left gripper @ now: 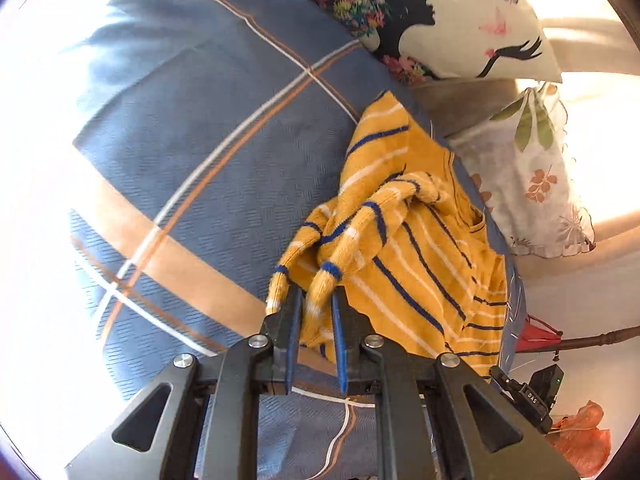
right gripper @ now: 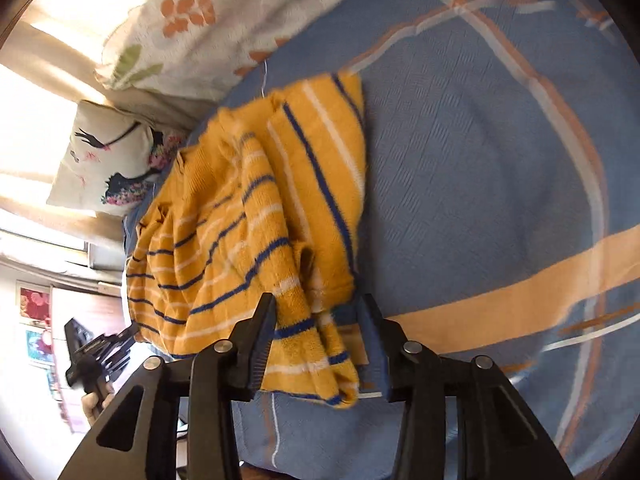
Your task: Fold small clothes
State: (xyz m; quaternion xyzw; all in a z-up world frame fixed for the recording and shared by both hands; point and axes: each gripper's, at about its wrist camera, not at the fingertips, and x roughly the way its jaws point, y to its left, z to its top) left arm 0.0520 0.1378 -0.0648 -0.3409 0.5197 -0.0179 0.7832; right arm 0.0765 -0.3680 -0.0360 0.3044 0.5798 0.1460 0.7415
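Note:
A small mustard-yellow sweater (left gripper: 404, 248) with blue and white stripes lies bunched on a blue plaid bedspread (left gripper: 200, 140). My left gripper (left gripper: 316, 300) is shut on a striped cuff of the sweater, fabric pinched between its blue pads. In the right wrist view the same sweater (right gripper: 248, 220) lies crumpled. My right gripper (right gripper: 318, 312) is open, its jaws wide apart around the near hem of the sweater. The left gripper (right gripper: 96, 356) also shows at the lower left of that view.
A cream pillow with a black silhouette print (left gripper: 432, 12) and a floral pillow (left gripper: 532, 176) lie at the bed's edge beside the sweater. Red and orange items (left gripper: 580, 436) lie on the floor beyond the bed. The bedspread (right gripper: 500, 160) stretches to the right.

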